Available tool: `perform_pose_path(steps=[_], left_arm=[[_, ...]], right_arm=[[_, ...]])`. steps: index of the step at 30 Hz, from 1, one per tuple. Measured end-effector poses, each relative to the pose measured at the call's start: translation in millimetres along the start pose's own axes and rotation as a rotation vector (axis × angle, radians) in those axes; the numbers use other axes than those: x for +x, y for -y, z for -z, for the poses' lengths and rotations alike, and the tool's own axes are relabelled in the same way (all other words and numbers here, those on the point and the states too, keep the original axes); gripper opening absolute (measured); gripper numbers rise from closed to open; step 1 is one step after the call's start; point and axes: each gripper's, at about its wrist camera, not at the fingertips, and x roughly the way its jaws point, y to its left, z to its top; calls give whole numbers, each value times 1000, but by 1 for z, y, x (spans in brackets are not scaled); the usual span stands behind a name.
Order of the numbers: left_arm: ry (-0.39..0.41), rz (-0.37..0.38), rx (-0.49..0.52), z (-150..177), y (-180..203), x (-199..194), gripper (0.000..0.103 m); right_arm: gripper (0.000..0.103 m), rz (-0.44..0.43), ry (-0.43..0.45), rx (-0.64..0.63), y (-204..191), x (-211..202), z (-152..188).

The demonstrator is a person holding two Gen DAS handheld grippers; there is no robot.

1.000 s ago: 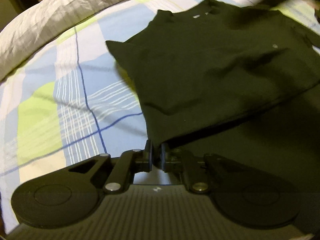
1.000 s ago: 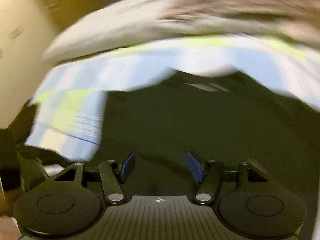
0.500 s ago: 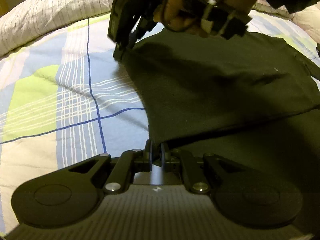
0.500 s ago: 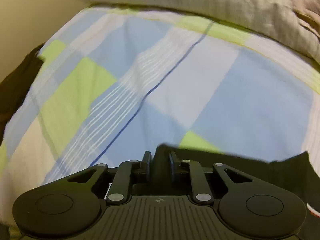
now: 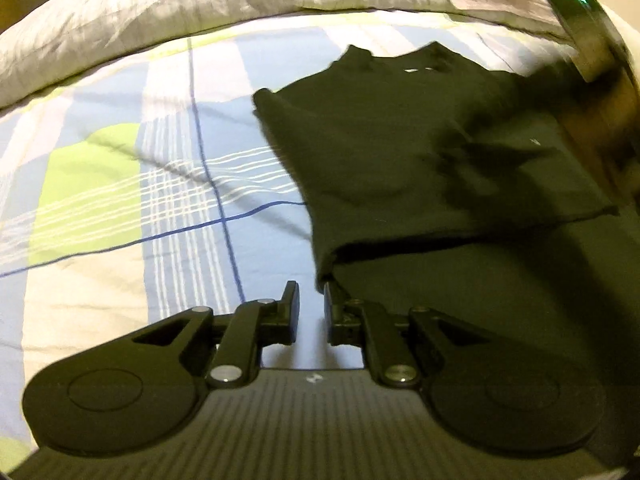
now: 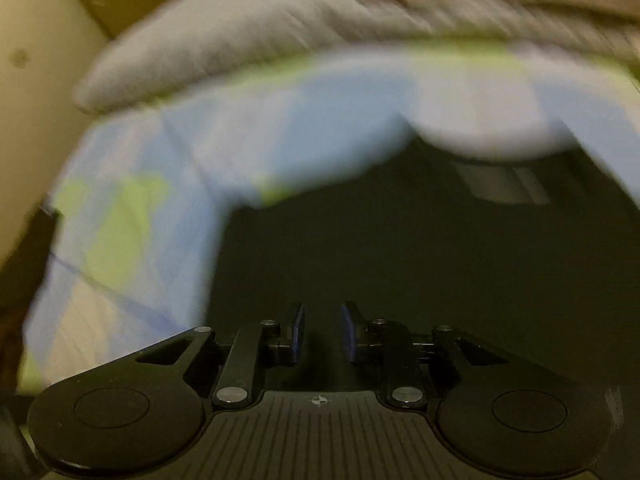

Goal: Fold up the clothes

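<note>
our left gripper [image 5: 311, 304] is spread, holding nothing; the shirt [image 5: 420, 160] corner sits just right of it (long side running to the upper left). our right gripper [image 6: 322, 330] is spread too, over the shirt.

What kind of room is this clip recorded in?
Most likely a bedroom. A dark shirt lies spread on a bed with a blue, green and white checked sheet, and a rumpled grey quilt is bunched along the far edge.

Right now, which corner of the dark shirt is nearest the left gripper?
The folded bottom-left corner, right at the left gripper; every other shirt corner lies farther up the bed.
</note>
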Motion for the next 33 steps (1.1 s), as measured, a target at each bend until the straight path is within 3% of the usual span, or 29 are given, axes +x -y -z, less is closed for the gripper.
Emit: perform_pose_path(steps=[4,7,8,9,11,15,21,24,27,30,33], left_arm=[[6,20,81,-6,15,1,12],[6,38,140,-14,34,4,15],[10,42,165,-18,44,4,16],[16,45,187,-23,53,4,20],[30,50,224,-33,74,0,29],[28,49,280,-50,127,2,31],[-14,45,334,-68,220,15,37],[-35,43,361,-77,267,21,38],[-43,52,425,-85,313,26,39],[-35,73,530,-92,354,29,43],[-36,77,569,-101,373,32,44]], right_arm=[[24,92,-25,178,43,-37,71],[24,153,-42,244,59,-68,106],[29,179,-54,268,65,-79,114],[43,203,-57,291,72,-90,123],[62,223,-7,344,89,-116,137],[62,271,85,432,141,-165,150],[62,327,209,662,269,-219,169],[62,324,281,823,331,-243,181],[62,266,341,990,388,-251,201],[62,202,399,1091,422,-249,220],[62,139,485,1173,448,-249,236]])
